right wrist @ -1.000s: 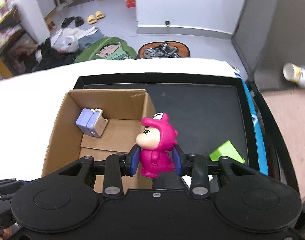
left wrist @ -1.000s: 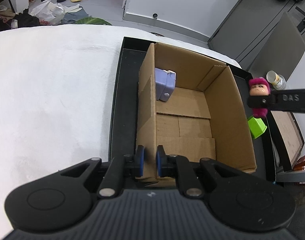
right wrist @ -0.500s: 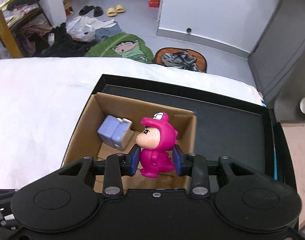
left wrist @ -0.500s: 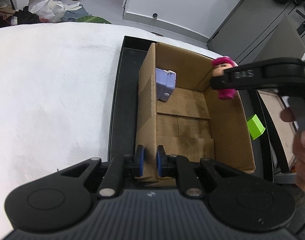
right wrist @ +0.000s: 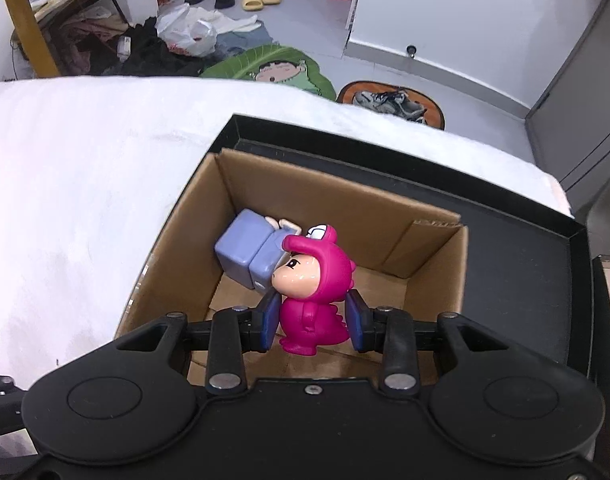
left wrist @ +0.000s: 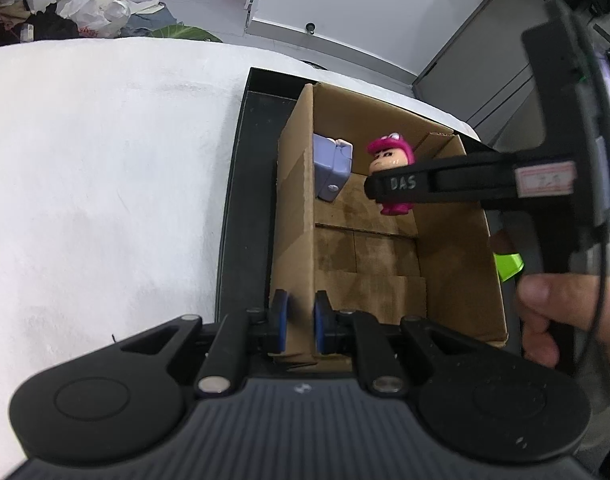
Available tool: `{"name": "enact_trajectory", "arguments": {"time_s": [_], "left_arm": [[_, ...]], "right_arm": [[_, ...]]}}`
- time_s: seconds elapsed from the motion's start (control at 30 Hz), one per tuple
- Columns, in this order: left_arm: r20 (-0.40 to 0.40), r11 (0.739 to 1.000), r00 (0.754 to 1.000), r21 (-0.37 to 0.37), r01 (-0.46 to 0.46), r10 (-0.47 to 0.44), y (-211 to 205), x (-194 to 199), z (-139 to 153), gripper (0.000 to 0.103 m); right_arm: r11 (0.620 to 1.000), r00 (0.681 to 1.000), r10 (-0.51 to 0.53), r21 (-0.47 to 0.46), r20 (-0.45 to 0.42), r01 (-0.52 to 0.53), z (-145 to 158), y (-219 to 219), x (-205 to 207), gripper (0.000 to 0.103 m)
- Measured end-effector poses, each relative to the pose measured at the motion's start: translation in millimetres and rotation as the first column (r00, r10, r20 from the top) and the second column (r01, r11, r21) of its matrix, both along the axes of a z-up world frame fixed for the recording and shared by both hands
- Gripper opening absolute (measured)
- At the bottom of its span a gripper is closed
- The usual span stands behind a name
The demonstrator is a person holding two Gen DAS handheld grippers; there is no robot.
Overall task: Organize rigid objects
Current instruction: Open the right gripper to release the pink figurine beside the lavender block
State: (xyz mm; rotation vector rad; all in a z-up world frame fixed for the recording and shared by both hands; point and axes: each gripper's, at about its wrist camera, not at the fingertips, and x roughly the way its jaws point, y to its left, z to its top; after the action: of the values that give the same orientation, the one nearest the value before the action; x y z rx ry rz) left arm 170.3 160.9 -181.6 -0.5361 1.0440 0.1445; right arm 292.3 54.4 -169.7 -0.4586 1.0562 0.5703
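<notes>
An open cardboard box point(left wrist: 457, 264) point(right wrist: 433, 276) stands in a black tray point(left wrist: 241, 200) point(right wrist: 525, 248) on a white table. My left gripper point(left wrist: 300, 326) is shut on the box's near left wall. My right gripper point(right wrist: 313, 322) is shut on a pink dinosaur-suit figurine point(right wrist: 315, 300) point(left wrist: 391, 160) and holds it over the inside of the box. In the left wrist view the right gripper's arm point(left wrist: 465, 188) reaches in from the right. A lilac block-shaped toy point(left wrist: 331, 172) point(right wrist: 249, 254) lies in the box's far left corner, right beside the figurine.
A green block point(left wrist: 509, 265) lies in the tray to the right of the box, partly hidden by a hand point(left wrist: 545, 312). Beyond the table's far edge are slippers, bags, a green mat point(right wrist: 273, 68) and shoes on the floor.
My right gripper has carried the pink figurine leftward from beside the box to over its inside and lowered it next to the lilac toy. The left gripper has kept its hold on the box wall.
</notes>
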Motion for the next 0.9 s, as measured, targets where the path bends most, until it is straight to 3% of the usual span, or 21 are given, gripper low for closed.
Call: {"name": "enact_trajectory", "arguments": {"time_s": [0.33, 0.47, 0.9], "left_arm": [[-0.005, 1.000, 1.000, 0.002, -0.004, 0.004, 0.1, 0.2, 0.2, 0.013], [-0.006, 1.000, 1.000, 0.006, -0.005, 0.005, -0.8, 0.2, -0.2, 0.013], [-0.010, 1.000, 1.000, 0.019, -0.017, 0.017, -4.7, 0.8, 0.0, 0.013]], "right_arm": [[1.000, 0.999, 0.005, 0.000, 0.035, -0.005, -7.2, -4.5, 1.0, 0.036], [1.000, 0.999, 0.013, 0.027, 0.053, -0.014, 0.6, -11.5, -3.9, 0.052], [0.992, 0.993, 0.001, 0.128, 0.116, -0.016, 38.9, -48.7, -16.6, 0.056]]}}
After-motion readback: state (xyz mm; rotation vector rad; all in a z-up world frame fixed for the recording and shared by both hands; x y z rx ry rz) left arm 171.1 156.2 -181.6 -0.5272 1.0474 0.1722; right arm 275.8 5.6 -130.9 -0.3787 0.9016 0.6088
